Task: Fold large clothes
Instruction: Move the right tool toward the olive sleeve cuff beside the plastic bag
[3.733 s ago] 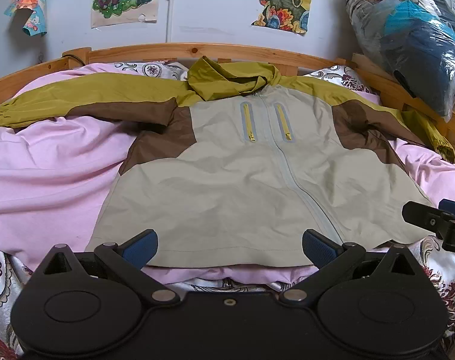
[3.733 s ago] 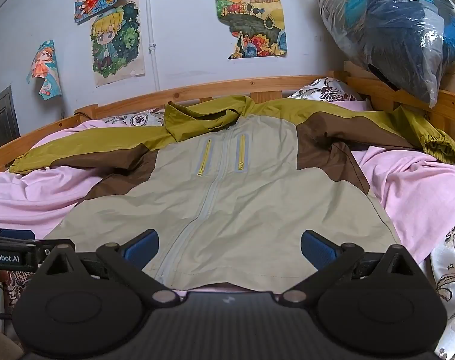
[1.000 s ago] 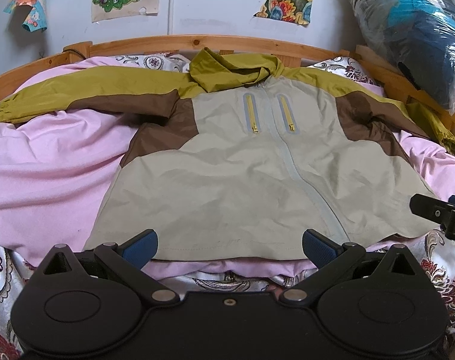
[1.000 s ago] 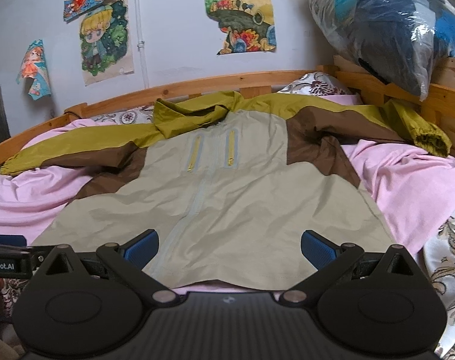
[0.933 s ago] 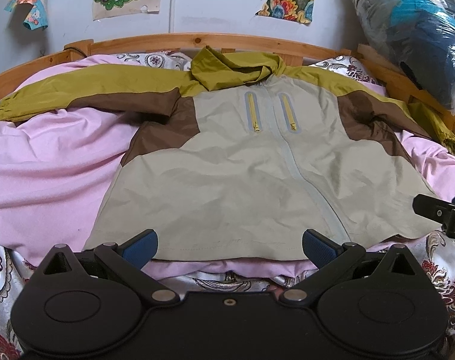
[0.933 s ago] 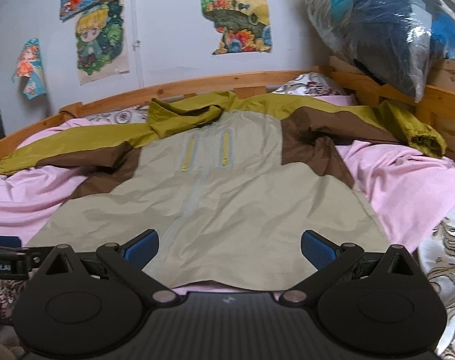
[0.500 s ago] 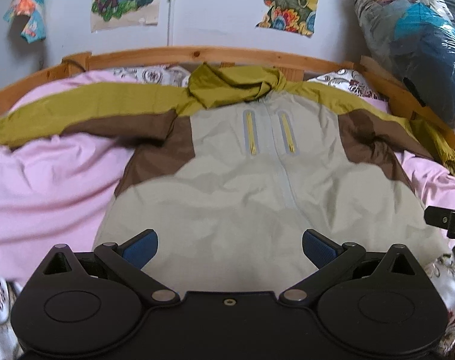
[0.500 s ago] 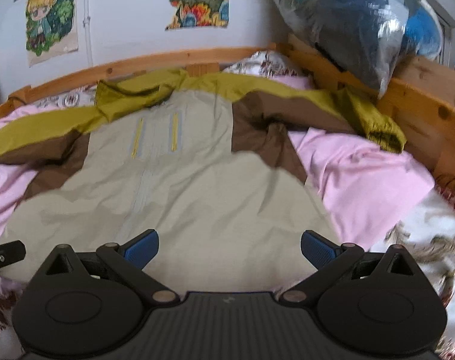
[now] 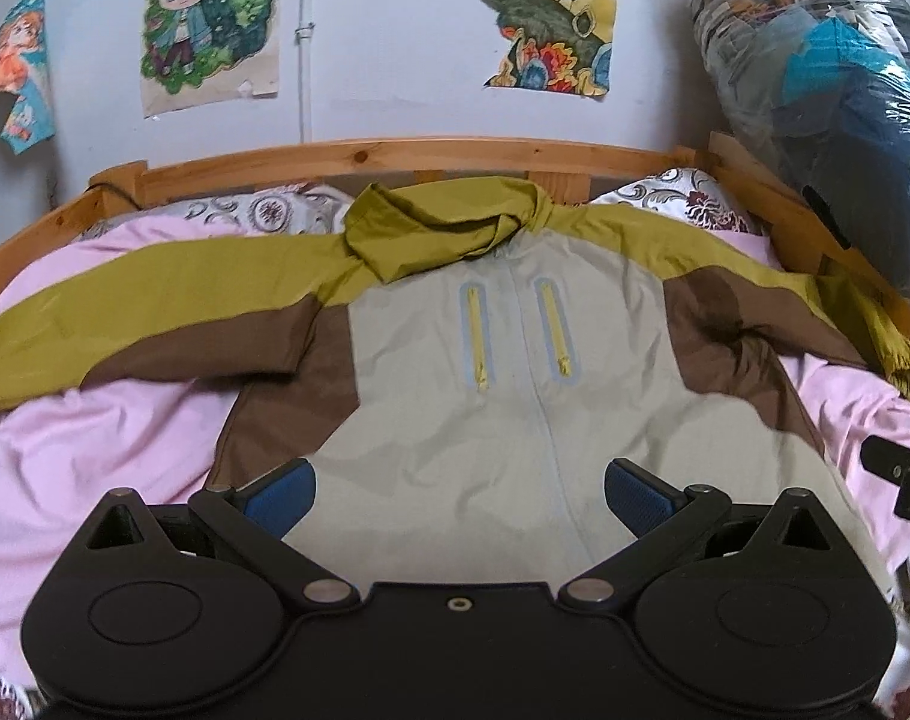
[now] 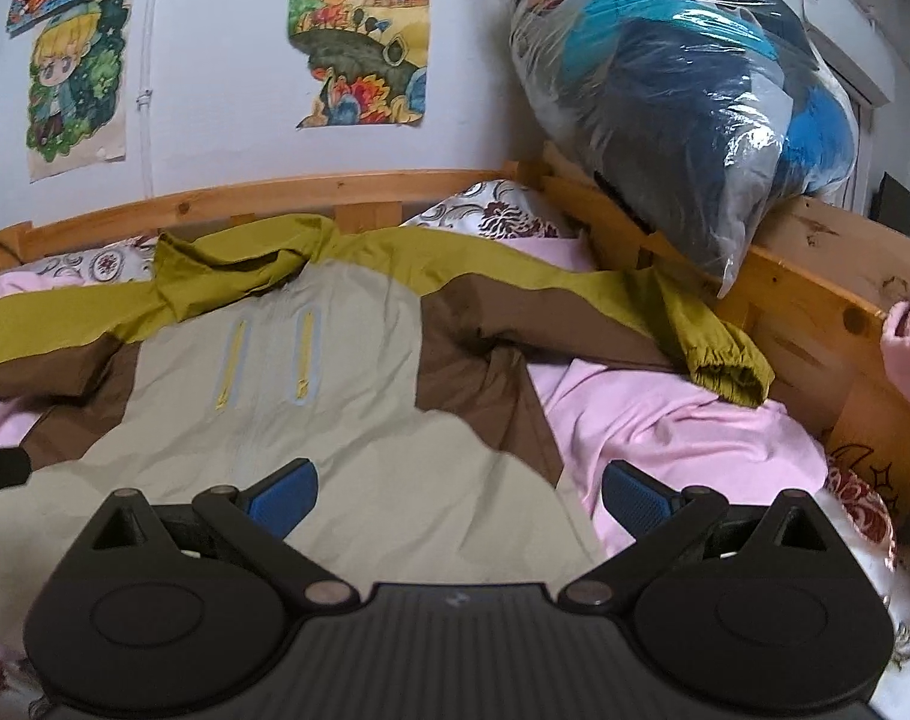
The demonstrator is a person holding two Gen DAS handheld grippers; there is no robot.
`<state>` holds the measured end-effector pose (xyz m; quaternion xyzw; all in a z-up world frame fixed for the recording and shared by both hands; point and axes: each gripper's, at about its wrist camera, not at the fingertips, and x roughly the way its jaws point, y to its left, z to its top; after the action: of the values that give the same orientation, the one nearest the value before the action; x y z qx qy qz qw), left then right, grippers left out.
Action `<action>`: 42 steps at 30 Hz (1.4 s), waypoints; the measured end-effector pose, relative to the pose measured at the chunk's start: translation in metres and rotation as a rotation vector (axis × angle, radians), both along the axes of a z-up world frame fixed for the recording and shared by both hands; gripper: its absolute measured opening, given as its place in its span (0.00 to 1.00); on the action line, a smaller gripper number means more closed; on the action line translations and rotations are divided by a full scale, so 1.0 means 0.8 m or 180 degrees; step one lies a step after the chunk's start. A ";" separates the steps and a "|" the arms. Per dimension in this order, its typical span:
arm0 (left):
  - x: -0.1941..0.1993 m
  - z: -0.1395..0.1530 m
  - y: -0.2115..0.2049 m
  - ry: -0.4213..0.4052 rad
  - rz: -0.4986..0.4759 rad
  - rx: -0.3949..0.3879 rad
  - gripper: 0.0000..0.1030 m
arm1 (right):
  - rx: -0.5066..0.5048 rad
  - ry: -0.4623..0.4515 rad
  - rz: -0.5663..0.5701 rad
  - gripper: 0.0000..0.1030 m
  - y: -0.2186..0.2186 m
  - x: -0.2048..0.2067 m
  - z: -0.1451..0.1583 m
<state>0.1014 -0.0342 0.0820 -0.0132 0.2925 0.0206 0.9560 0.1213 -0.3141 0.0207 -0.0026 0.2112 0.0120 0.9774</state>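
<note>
Both grippers have been advanced over the hem of the jacket (image 9: 502,396), which is spread front-up on the pink sheet (image 9: 83,450) with its hood at 12 o'clock and its sleeves extended toward 9 and 3 o'clock; a second ago the hem was seen ahead of the fingers, and it is now hidden beneath them. The left gripper (image 9: 457,489) and the right gripper (image 10: 457,492) are both held wide apart and empty (nothing is gripped). The right gripper has been turned toward the sleeve cuff (image 10: 727,369) at 2 o'clock, so a first sleeve fold is judged to be in preparation, and no fold is yet made.
</note>
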 end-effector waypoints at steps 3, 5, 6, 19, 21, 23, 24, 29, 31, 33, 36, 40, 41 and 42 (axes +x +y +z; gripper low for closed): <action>0.022 0.010 -0.008 -0.0033 -0.0031 -0.0027 0.99 | -0.0019 -0.0024 0.0004 1.00 -0.006 0.016 0.003; 0.036 0.016 -0.015 -0.0079 -0.0042 -0.0022 0.99 | -0.0037 -0.0029 0.0017 1.00 -0.010 0.028 0.005; 0.043 0.019 -0.019 -0.0101 -0.0057 -0.0003 0.99 | -0.0054 -0.0046 0.0006 1.00 -0.011 0.034 0.007; 0.118 -0.002 -0.076 -0.0047 -0.0343 0.0088 0.99 | -0.0202 -0.0217 -0.0109 1.00 -0.024 0.099 0.025; 0.127 -0.012 -0.082 0.0006 -0.0388 0.0075 0.99 | -0.0228 -0.0226 -0.0126 1.00 -0.025 0.106 0.025; 0.135 -0.023 -0.086 0.0062 -0.0423 0.0049 0.99 | -0.0257 -0.0209 -0.0140 1.00 -0.025 0.116 0.023; 0.139 -0.029 -0.087 0.0095 -0.0435 0.0040 0.99 | -0.0266 -0.0195 -0.0148 1.00 -0.025 0.120 0.021; 0.152 -0.058 -0.090 0.0208 -0.0479 0.0052 0.99 | -0.0299 -0.0256 -0.0248 1.00 -0.037 0.137 0.006; 0.152 -0.070 -0.090 0.0266 -0.0513 0.0057 0.99 | -0.0363 -0.0454 -0.0318 1.00 -0.049 0.136 -0.007; 0.151 -0.080 -0.088 0.0325 -0.0570 0.0056 0.99 | -0.0512 -0.0607 -0.0466 1.00 -0.065 0.135 -0.024; 0.147 -0.092 -0.087 0.0397 -0.0651 0.0101 0.99 | -0.0745 -0.0620 -0.0730 1.00 -0.092 0.145 -0.038; 0.144 -0.101 -0.086 0.0435 -0.0733 0.0158 0.99 | -0.1051 -0.0548 -0.0861 0.94 -0.129 0.180 -0.052; 0.144 -0.102 -0.085 0.0443 -0.0744 0.0158 0.99 | -0.1220 -0.0471 -0.0896 0.91 -0.134 0.196 -0.056; 0.143 -0.102 -0.084 0.0447 -0.0752 0.0150 0.99 | -0.1342 -0.0373 -0.0904 0.88 -0.139 0.211 -0.062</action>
<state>0.2160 -0.1011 0.0001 0.0454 0.3577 -0.0843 0.9289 0.2899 -0.4257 -0.0286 -0.1772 0.1503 -0.1698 0.9577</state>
